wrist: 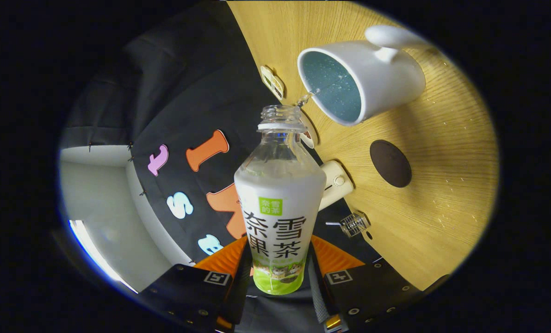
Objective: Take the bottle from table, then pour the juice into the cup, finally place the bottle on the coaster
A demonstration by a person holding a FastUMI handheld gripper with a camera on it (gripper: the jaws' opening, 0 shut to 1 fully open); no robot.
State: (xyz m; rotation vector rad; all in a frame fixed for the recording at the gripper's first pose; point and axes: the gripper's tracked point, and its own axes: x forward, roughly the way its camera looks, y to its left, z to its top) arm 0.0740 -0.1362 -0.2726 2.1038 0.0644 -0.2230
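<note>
White plastic bottle, uncapped, clear at neck and shoulder, green band at base: you have it clamped between the fingers, both pads pressed against its lower sides. Its open mouth sits right at the rim of the cup, and a thin stream of clear liquid bridges the two.

Cup: white ceramic, blue-grey glaze inside, handle on the side away from the bottle, standing on the light wooden tabletop; droplets speckle its inner wall.

Coaster: dark, round, flat on the tabletop, beside the cup and apart from it, bare.

Small cream-coloured device: at the tabletop edge, just behind the bottle's shoulder.

Clear ribbed cap: near the tabletop edge, beside that device; you cannot tell whether it belongs to the bottle.
</note>
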